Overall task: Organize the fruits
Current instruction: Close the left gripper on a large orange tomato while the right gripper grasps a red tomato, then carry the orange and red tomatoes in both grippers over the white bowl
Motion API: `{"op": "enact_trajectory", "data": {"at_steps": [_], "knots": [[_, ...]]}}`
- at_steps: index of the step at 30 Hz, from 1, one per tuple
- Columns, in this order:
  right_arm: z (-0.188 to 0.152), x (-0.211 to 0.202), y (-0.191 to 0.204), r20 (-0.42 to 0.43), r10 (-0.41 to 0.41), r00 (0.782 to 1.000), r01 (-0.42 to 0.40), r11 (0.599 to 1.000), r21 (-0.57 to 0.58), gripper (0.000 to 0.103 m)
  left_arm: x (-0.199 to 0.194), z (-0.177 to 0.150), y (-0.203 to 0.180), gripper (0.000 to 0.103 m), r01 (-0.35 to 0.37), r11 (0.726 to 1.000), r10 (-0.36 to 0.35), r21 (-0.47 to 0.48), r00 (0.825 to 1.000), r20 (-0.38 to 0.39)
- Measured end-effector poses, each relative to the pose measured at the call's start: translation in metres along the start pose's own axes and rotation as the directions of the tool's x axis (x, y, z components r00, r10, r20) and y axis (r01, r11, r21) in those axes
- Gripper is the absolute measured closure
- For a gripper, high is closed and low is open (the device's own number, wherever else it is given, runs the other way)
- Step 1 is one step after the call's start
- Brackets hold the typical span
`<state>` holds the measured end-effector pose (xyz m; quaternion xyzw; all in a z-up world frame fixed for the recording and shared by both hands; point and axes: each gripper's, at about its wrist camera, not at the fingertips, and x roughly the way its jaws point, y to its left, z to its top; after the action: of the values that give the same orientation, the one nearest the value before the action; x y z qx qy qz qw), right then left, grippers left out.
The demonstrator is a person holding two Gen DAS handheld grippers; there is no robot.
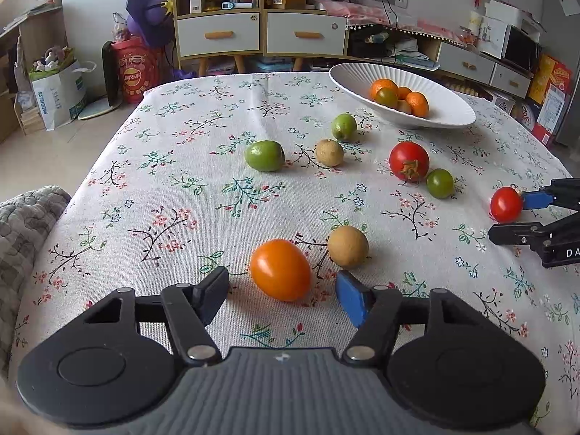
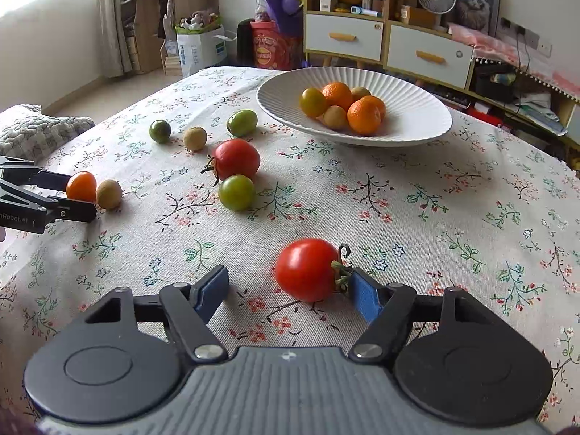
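**A:** What does your left wrist view show?

**B:** My left tool [image 1: 281, 290] sits at the lower middle of the frame, its jaws partly apart with the orange tomato [image 1: 280, 269] between them. Neither pad touches it; there is a gap on each side. A tan round fruit [image 1: 348, 247] lies just beside it to the right. Further up the floral worktop [image 1: 152, 166] lie two green fruits, another tan one, a large red tomato [image 1: 409, 161] and a small green tomato [image 1: 440, 183] touching it. The white bowl [image 1: 446, 108] at upper right holds oranges and small fruits.

**A:** And the right wrist view?

**B:** My right tool [image 2: 288, 291] is at the lower middle, jaws partly apart around a small red tomato [image 2: 306, 269]. The right blue pad [image 2: 366, 295] meets its stem end; the left pad stands clear. The white bowl [image 2: 417, 108] sits at upper centre, and my left tool shows at the left edge, beside the orange tomato [image 2: 81, 186].
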<state>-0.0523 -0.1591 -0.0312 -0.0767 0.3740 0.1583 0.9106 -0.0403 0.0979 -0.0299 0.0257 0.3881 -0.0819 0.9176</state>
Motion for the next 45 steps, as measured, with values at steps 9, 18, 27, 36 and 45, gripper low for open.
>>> {"op": "enact_trajectory", "data": {"at_steps": [9, 18, 27, 36, 45], "knots": [[0.006, 0.002, -0.002, 0.018, -0.048, 0.999, 0.048, 0.999, -0.001, 0.060, 0.000, 0.003, 0.003, 0.061, 0.001, 1.000, -0.001, -0.014, 1.000, 0.011], [0.011, 0.002, -0.002, 0.021, -0.052, 0.998, 0.052, 0.999, -0.001, 0.064, 0.001, 0.005, 0.003, 0.072, 0.008, 1.000, -0.008, -0.009, 1.000, 0.014], [0.019, -0.003, -0.001, 0.044, -0.040, 0.998, 0.040, 0.999, 0.005, 0.064, -0.001, 0.015, 0.006, 0.072, 0.002, 1.000, -0.001, -0.030, 1.000, 0.029], [0.037, -0.008, -0.005, 0.076, -0.046, 0.996, 0.044, 0.999, 0.029, 0.064, -0.006, 0.035, 0.001, 0.072, 0.021, 0.999, -0.019, -0.040, 0.998, 0.063], [0.069, -0.011, -0.013, 0.130, -0.056, 0.990, 0.048, 0.997, 0.066, 0.064, -0.003, 0.061, -0.025, 0.072, 0.062, 0.998, -0.061, -0.004, 0.993, 0.100]]}}
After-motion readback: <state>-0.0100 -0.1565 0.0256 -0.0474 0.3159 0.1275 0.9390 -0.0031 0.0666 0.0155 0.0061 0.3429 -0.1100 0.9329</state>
